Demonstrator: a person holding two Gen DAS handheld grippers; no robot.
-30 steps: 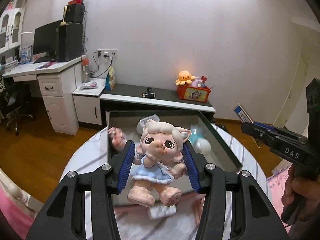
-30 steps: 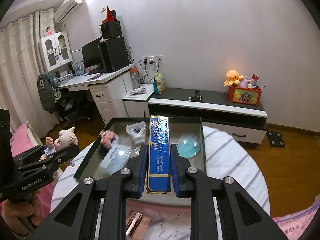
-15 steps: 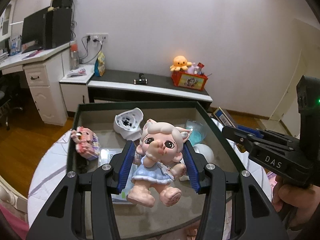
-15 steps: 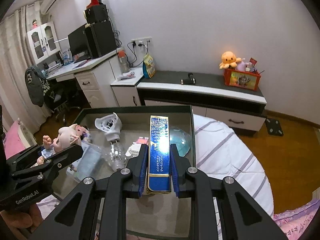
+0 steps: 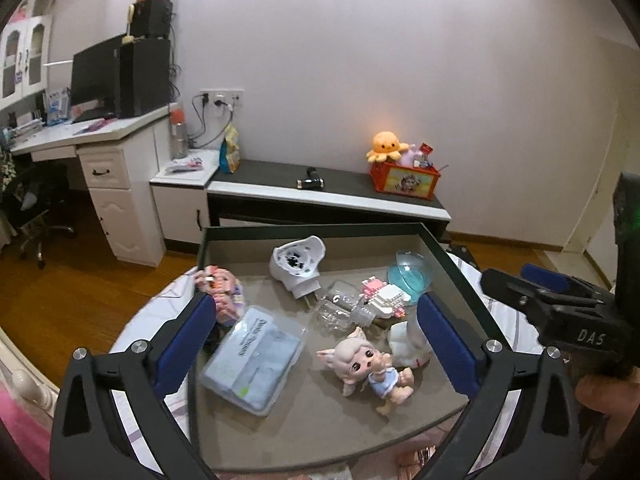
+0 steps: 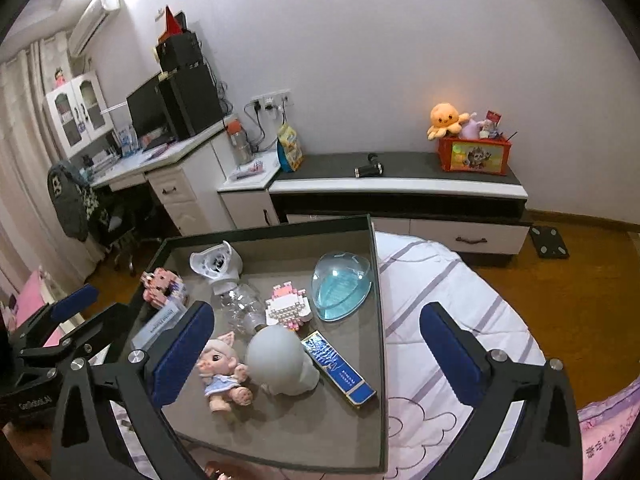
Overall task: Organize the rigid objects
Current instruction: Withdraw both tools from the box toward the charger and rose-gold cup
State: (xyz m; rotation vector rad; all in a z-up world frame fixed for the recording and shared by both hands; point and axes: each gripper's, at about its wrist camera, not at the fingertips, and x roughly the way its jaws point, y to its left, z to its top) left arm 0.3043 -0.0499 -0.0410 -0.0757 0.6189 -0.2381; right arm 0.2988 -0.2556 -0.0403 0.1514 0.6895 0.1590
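Observation:
A pig-eared doll in a blue dress point(image 5: 368, 368) point(image 6: 224, 372) lies on its side in the dark tray point(image 5: 320, 230) point(image 6: 378, 320). My left gripper point(image 5: 314, 320) hangs over it with jaws opening wide, and no pad touches it. A long blue box point(image 6: 338, 368) lies flat near the tray's right wall, beside a white dome point(image 6: 280, 360). My right gripper point(image 6: 316, 320) is above them, its jaws opening with nothing pressed between. In each wrist view the other gripper shows at the frame's edge, the right one point(image 5: 540, 280) and the left one point(image 6: 76, 304).
The tray also holds a blue clear shell point(image 6: 340, 288), a pink-white brick figure point(image 6: 286, 308), a clear bottle point(image 6: 240, 308), a white cup-like piece point(image 6: 216, 260) and a plastic packet point(image 5: 252, 360). It rests on a striped bed point(image 6: 440, 300). A low cabinet point(image 6: 400, 188) stands behind.
Both grippers went from shut to wide apart. The doll dropped from the left one and the blue box from the right one; both now lie in the tray. Both hands moved forward over it.

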